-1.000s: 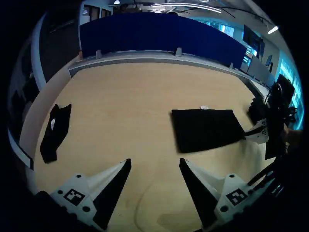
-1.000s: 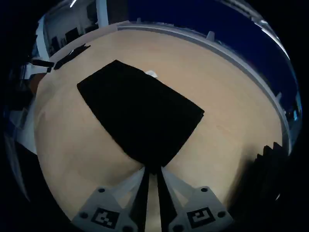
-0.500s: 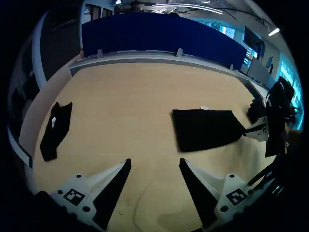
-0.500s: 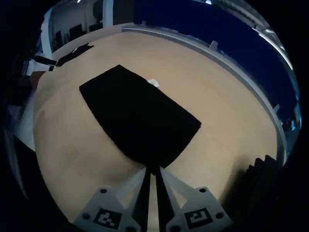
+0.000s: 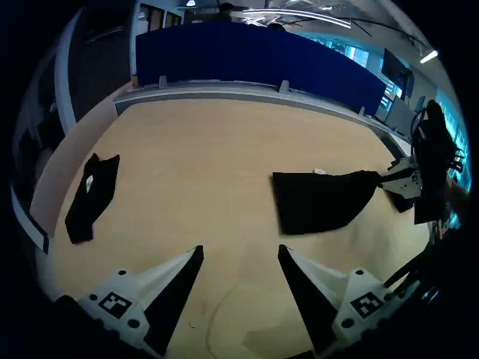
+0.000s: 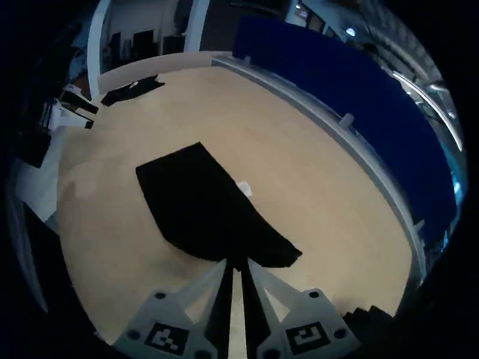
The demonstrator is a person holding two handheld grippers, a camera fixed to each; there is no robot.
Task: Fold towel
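1. Right gripper view is showing our right gripper [image 6: 238,266] pinching the near corner of the black towel [image 6: 203,209], pressed tight together on it.
2. We are holding that corner up off the table [image 6: 299,149], and the rest of the towel is lying flat.
3. Left gripper view is showing our left gripper [image 5: 239,257] spread wide over bare table, holding nothing, well apart from the towel.
4. We think we are starting a fold, so we should be carrying the corner low and slow over to the far edge.
5. We should be gripping tight so the cloth is not slipping out.
6. We could be pressing the far side down with the left gripper so the towel is not sliding.
7. Another dark cloth [image 5: 91,197] is lying far off, and we are leaving it alone.
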